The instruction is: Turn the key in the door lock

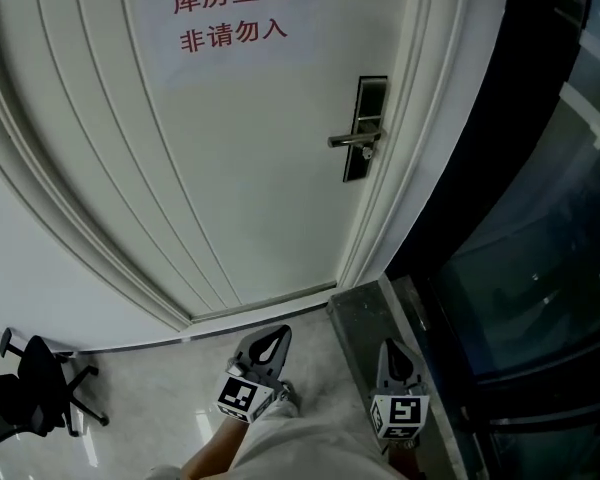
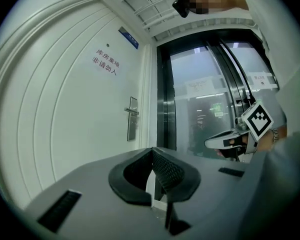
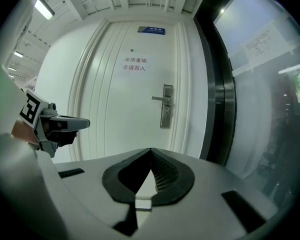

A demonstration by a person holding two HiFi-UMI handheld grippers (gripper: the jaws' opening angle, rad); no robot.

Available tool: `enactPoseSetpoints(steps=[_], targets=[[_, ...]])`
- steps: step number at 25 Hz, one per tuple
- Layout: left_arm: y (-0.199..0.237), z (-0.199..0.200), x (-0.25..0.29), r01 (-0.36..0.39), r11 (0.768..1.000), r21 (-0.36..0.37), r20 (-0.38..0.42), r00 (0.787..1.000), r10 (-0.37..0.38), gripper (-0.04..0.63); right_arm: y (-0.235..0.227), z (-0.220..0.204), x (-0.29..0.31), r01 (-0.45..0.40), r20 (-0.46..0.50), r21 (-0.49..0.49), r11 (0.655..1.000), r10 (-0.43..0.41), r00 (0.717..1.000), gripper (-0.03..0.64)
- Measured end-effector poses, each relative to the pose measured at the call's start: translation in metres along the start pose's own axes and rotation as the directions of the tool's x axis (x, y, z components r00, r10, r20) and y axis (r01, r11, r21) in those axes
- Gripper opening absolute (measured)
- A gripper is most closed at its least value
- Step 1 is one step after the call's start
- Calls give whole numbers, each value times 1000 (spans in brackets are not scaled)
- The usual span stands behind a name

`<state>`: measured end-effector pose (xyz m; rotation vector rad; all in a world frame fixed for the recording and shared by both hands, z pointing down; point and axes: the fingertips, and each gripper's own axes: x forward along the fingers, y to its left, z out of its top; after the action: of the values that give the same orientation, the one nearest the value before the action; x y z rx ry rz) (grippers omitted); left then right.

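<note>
A white door (image 1: 230, 168) fills the head view, with a dark lock plate (image 1: 365, 128) and a silver lever handle (image 1: 352, 140) at its right edge. A small bit of metal shows just under the lever, too small to tell as a key. My left gripper (image 1: 273, 336) and right gripper (image 1: 393, 350) are low in the head view, well short of the door, both shut with nothing between the jaws. The lock plate (image 2: 132, 118) is far ahead in the left gripper view, and the lock plate (image 3: 166, 106) is equally distant in the right gripper view.
Red characters (image 1: 230, 13) are printed on the door. A dark glass wall (image 1: 540, 268) runs along the right, with a dark stone strip (image 1: 365, 318) at its foot. A black office chair (image 1: 30, 388) stands at the lower left on the pale floor.
</note>
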<state>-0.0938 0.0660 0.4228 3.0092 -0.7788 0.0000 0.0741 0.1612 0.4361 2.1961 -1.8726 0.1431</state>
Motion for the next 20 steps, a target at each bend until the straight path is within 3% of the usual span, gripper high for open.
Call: enactPoseSetpoints(steps=[8, 16, 20], targets=[[70, 3, 38, 21, 999, -24, 33, 999, -20, 3, 23, 15, 75, 17, -27, -47, 999, -18, 999, 2], [105, 6, 70, 55, 998, -28, 44, 998, -54, 3, 41, 13, 125, -24, -53, -46, 999, 22, 998, 2], [121, 0, 93, 37, 999, -27, 20, 999, -36, 3, 31, 15, 153, -21, -52, -42, 999, 18, 998, 2]])
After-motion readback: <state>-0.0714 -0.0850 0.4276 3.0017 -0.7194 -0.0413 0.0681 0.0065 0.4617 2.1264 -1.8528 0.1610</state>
